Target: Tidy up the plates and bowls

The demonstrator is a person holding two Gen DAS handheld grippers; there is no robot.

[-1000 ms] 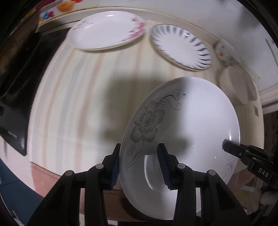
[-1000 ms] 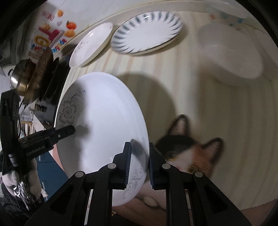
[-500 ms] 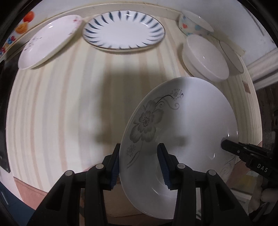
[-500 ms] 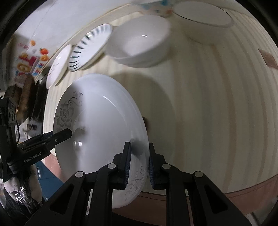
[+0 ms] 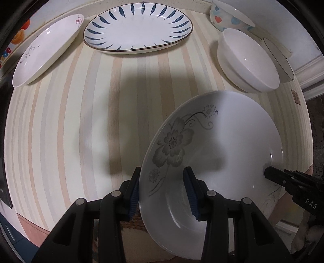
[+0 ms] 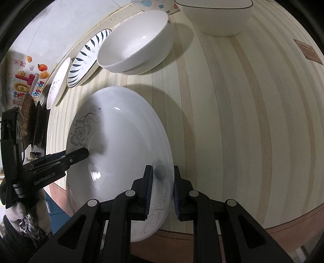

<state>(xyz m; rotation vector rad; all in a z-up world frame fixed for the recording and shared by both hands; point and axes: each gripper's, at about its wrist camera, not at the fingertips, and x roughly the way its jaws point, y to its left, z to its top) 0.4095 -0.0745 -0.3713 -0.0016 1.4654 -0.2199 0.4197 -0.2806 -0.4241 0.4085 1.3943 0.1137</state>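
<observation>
Both grippers hold a white plate with a grey flower (image 5: 222, 145) above the near edge of the striped table (image 5: 70, 125). My left gripper (image 5: 164, 192) is shut on its left rim. My right gripper (image 6: 161, 188) is shut on its right rim, and the plate (image 6: 125, 141) fills the left of that view. A blue-leaf oval plate (image 5: 137, 30) and a white pink-blossom plate (image 5: 44, 46) lie at the back. A white bowl (image 5: 247, 60), a hearts bowl (image 5: 228, 18) and a dark-rimmed bowl (image 5: 281, 58) stand at the back right.
The wall (image 5: 293, 26) runs close behind the dishes. A small brown label (image 6: 308, 51) lies on the table at the right. Dark cookware (image 6: 28, 121) stands off the table's left end, below colourful wall stickers (image 6: 26, 79).
Both grippers have carried the flower plate to the right along the table. The bowls have come into view and look nearer. The grip on the plate is unchanged.
</observation>
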